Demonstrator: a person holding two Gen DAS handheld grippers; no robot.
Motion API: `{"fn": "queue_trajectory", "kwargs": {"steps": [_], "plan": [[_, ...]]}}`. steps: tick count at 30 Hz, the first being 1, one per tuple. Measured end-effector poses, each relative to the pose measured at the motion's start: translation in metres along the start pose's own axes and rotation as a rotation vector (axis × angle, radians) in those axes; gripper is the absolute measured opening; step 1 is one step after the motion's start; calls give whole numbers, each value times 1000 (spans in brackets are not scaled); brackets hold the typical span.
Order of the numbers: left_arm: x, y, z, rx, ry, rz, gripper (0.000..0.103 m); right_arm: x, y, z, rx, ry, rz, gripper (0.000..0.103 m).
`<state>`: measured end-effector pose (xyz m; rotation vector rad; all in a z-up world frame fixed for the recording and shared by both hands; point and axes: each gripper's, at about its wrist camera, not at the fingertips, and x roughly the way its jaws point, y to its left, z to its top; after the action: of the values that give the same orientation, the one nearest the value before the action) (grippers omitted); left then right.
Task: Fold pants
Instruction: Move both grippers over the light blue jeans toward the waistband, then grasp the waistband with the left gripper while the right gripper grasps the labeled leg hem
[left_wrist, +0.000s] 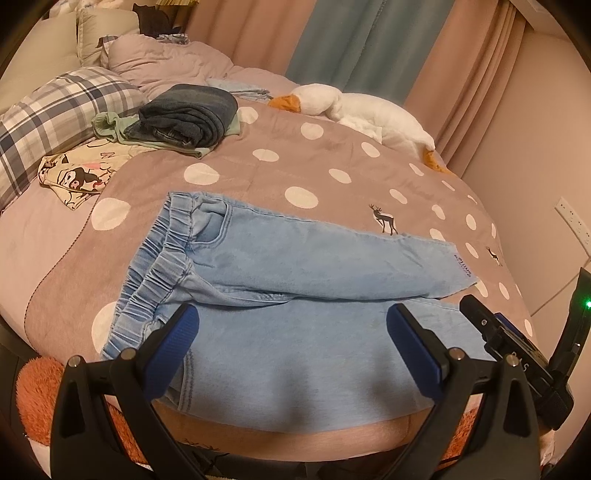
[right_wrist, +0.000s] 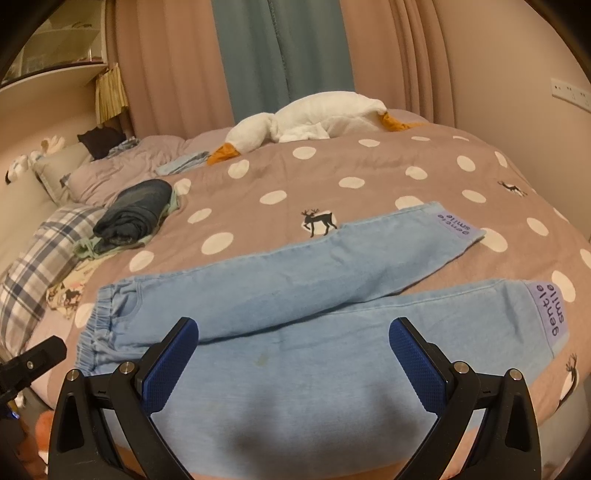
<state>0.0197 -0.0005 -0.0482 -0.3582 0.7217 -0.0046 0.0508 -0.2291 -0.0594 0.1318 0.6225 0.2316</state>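
Note:
Light blue denim pants (left_wrist: 280, 280) lie flat on the dotted bedspread (left_wrist: 288, 162), elastic waistband at the left, both legs running right. In the right wrist view the pants (right_wrist: 314, 280) show two purple "gentle smile" cuff patches (right_wrist: 550, 314) at the right. My left gripper (left_wrist: 291, 325) hovers open over the near leg close to the waistband, nothing between its blue pads. My right gripper (right_wrist: 293, 339) is open too, above the near leg further along. The right gripper's body (left_wrist: 517, 343) shows at the right edge of the left wrist view.
A folded stack of dark jeans (left_wrist: 188, 114) on green clothing sits at the back left, beside a plaid pillow (left_wrist: 55, 114) and a cartoon-print cloth (left_wrist: 74, 177). A white plush goose (right_wrist: 314, 122) lies at the far side by the curtains. An orange fluffy rug (left_wrist: 37, 391) lies below the bed edge.

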Motion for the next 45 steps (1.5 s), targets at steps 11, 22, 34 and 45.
{"fn": "queue_trajectory", "kwargs": {"steps": [11,22,34,45], "plan": [[3,6,-2,-9,9,7,101,1,-4,-1,14,-1,-10,103],[0,10,-3,-2,7,9,100,-4,-5,1,30,-9,-12,103],[7,22,-5,0,22,59,99,-10,-16,2,66,-7,-47,103],[15,74,-5,-82,51,181,98,-21,-95,-5,243,12,-161,103]]}}
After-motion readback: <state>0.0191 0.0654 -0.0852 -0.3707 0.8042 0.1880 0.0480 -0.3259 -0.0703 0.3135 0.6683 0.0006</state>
